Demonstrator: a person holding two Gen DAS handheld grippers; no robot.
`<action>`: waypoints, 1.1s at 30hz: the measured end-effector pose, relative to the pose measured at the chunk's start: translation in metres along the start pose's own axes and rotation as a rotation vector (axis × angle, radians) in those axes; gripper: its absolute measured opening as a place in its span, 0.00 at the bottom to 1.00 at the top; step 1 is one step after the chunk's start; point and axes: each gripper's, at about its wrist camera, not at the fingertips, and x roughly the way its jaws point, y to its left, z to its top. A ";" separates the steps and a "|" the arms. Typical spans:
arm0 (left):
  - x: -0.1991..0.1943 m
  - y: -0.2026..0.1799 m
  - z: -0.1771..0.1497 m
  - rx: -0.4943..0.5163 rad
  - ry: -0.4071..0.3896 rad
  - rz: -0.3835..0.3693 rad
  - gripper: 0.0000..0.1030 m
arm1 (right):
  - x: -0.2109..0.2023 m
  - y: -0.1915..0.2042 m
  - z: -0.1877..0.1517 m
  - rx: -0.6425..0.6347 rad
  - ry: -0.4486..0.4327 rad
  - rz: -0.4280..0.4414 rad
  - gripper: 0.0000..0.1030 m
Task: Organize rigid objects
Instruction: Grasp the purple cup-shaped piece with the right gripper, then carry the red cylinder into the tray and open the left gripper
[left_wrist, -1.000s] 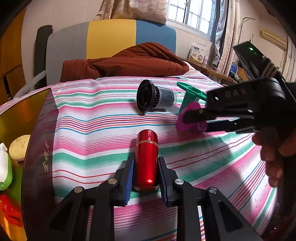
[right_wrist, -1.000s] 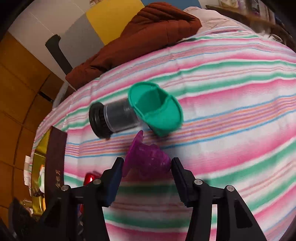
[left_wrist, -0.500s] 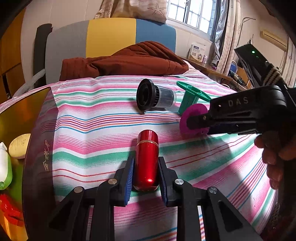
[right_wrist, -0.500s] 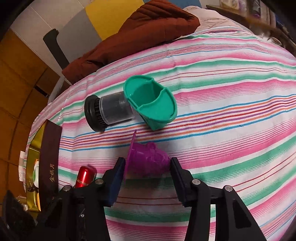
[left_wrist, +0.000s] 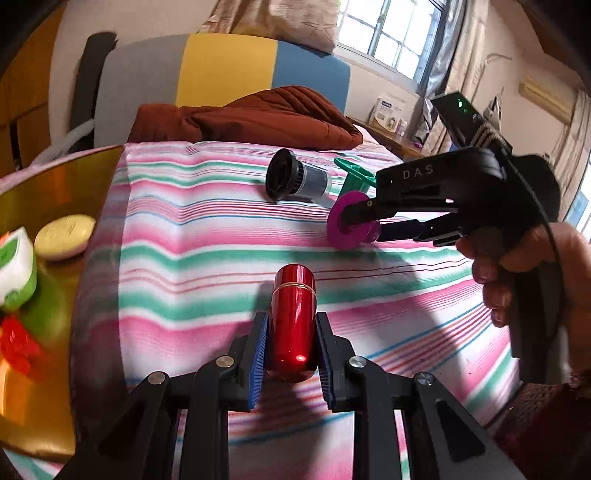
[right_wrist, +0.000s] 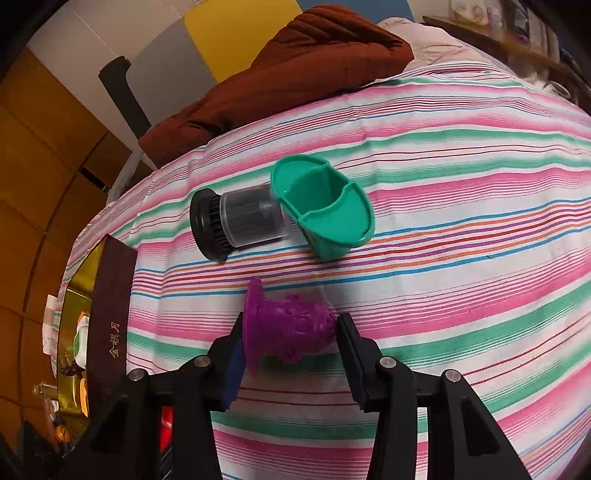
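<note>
bed (right_wrist: 461, 155) with the striped sheet carries it all; gold box (left_wrist: 55, 177) at its left edge; left tongs (left_wrist: 291, 343) clamped on the red cylinder (left_wrist: 293, 317), long axis straight ahead; right tongs (right_wrist: 290, 341) have just been closing on the purple toy (right_wrist: 291, 325) lying crosswise mid-bed, pads touching both ends

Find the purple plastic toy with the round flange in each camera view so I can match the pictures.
Left wrist view: purple plastic toy right of centre, between the other tool's fingers.
Right wrist view: toy lower centre, between this tool's fingers.
Shared landmark: black-capped clear cylinder, lying just beyond it.
</note>
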 end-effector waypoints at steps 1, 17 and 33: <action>-0.004 0.000 -0.001 -0.007 -0.004 -0.007 0.23 | 0.000 0.000 0.000 -0.003 0.000 -0.002 0.45; -0.076 0.019 -0.006 -0.072 -0.119 -0.048 0.23 | -0.004 0.004 -0.003 -0.027 -0.005 0.041 0.45; -0.157 0.131 -0.026 -0.309 -0.244 0.165 0.23 | -0.004 0.019 -0.010 -0.085 -0.033 0.074 0.45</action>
